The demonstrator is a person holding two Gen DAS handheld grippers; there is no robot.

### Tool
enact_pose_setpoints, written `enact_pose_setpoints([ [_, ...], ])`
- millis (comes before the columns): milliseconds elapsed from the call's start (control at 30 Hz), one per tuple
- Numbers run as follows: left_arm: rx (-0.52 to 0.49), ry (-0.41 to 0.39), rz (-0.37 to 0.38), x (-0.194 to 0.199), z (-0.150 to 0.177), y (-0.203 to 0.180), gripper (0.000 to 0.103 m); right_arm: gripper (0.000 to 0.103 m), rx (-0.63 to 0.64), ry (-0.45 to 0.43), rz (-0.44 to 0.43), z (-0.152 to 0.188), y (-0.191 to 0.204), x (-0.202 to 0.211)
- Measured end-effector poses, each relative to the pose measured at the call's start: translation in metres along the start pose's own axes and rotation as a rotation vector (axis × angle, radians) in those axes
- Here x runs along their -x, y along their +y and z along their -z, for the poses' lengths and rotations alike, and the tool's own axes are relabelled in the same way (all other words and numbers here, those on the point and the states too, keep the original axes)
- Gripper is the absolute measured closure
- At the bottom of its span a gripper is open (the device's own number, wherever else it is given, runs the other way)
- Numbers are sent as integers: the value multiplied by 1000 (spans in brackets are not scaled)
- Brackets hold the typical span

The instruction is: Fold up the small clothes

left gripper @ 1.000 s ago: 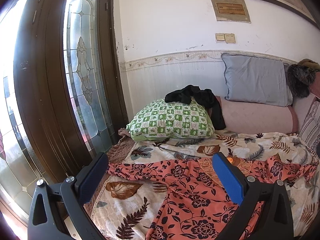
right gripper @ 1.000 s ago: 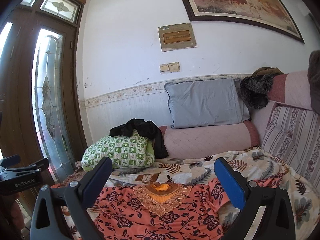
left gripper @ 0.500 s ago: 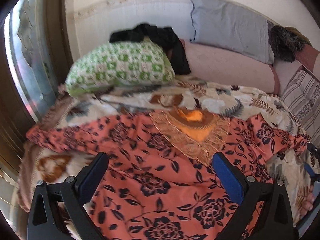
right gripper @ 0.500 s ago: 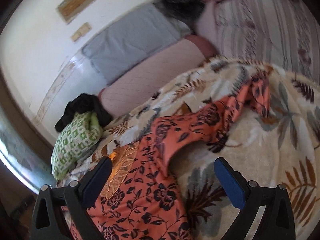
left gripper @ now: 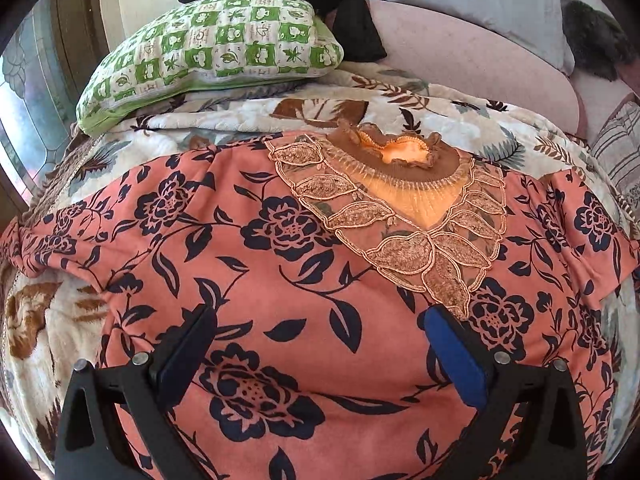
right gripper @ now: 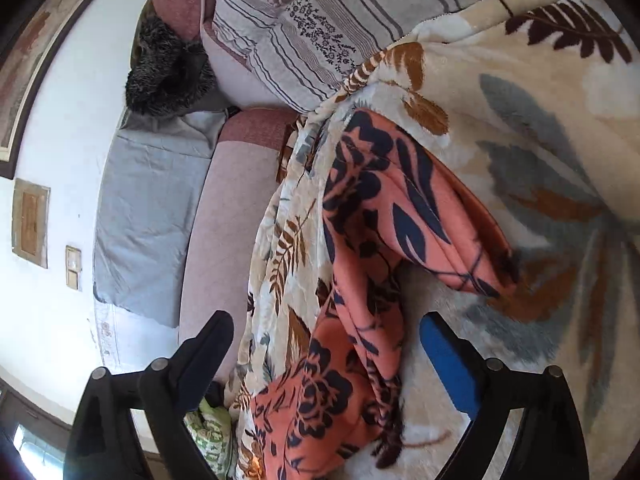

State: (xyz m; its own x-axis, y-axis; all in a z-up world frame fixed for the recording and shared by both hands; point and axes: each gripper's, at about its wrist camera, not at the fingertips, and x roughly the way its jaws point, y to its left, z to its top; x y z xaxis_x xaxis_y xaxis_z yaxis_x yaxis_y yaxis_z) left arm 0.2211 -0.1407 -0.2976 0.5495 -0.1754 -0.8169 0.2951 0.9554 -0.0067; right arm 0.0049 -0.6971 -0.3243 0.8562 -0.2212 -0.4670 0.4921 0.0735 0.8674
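A coral top (left gripper: 248, 248) with dark flowers and an embroidered tan neckline (left gripper: 404, 208) lies spread flat on a leaf-patterned blanket (left gripper: 472, 128). My left gripper (left gripper: 316, 320) hovers open just above the top's chest, nothing between its blue pads. In the right wrist view the picture is rolled on its side. There the top's sleeve (right gripper: 404, 216) lies crumpled on the blanket (right gripper: 560, 128). My right gripper (right gripper: 326, 326) straddles the sleeve fabric near its base, jaws closing, pads clear of the cloth.
A green checked pillow (left gripper: 216, 44) with a black garment (left gripper: 348, 16) on it sits behind the top. A pink bolster (left gripper: 472, 52), a grey pillow (right gripper: 148, 208) and a striped cushion (right gripper: 304, 16) line the wall. A glazed door (left gripper: 24, 92) stands left.
Both grippers dropped from facing the wall to close over the top. The left now looks down on the chest. The right rolled onto its side and moved along to the sleeve.
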Motion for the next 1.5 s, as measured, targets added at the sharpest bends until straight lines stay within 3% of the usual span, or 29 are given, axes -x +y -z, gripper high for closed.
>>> enact_pose_setpoints([
  [33, 3, 10, 17, -3, -1, 2, 0, 13, -18, -15, 9, -2, -3, -10],
  [67, 16, 22, 27, -7, -3, 6, 0, 27, -27, -25, 29, -6, -6, -19],
  [167, 70, 43, 26, -16, -10, 18, 0, 89, 34, -39, 142, -9, -2, -39],
  [267, 116, 20, 31, -12, -15, 28, 0, 93, 156, -125, 187, -3, 23, -24],
  [333, 126, -18, 12, -4, -18, 34, 0, 94, 240, -196, 124, 7, 56, -2],
  [433, 118, -81, -55, 8, -22, 46, 0, 94, 456, -295, -25, 43, 126, 41],
  [500, 115, -112, -105, 15, -26, 59, 0, 94, 599, -278, -140, 81, 171, 59],
  [600, 144, -151, -183, 23, -33, 86, 0, 94, 787, -96, -261, 153, 226, 50],
  [733, 241, -186, -278, 35, -38, 136, 0, 94, 1022, 149, -288, 276, 268, 9],
  [867, 366, -193, -360, 38, -36, 189, 0, 92, 1179, 420, -220, 395, 258, -41],
  [933, 429, -173, -380, 36, -32, 213, 0, 86, 1234, 597, -173, 443, 239, -73],
  [1000, 493, -153, -390, 33, -28, 231, 0, 70, 1260, 750, -112, 478, 204, -92],
  [1033, 522, -147, -388, 32, -25, 238, 0, 61, 1264, 817, -83, 488, 186, -97],
  [1067, 544, -144, -380, 32, -23, 243, 0, 47, 1275, 840, -93, 493, 175, -96],
  [1100, 560, -145, -364, 32, -21, 246, 0, 26, 1297, 795, -163, 491, 170, -82],
  [1167, 569, -155, -336, 32, -20, 245, 0, 11, 1296, 826, -219, 482, 170, -67],
  [1300, 511, -156, -225, 25, -25, 226, 0, 11, 1263, 772, -278, 442, 179, -36],
  [1400, 442, -135, -81, 12, -30, 203, 0, 11, 1220, 673, -245, 411, 185, -18],
  [1500, 396, -50, 52, -11, -38, 178, 0, 16, 1125, 579, -190, 359, 178, -9],
])
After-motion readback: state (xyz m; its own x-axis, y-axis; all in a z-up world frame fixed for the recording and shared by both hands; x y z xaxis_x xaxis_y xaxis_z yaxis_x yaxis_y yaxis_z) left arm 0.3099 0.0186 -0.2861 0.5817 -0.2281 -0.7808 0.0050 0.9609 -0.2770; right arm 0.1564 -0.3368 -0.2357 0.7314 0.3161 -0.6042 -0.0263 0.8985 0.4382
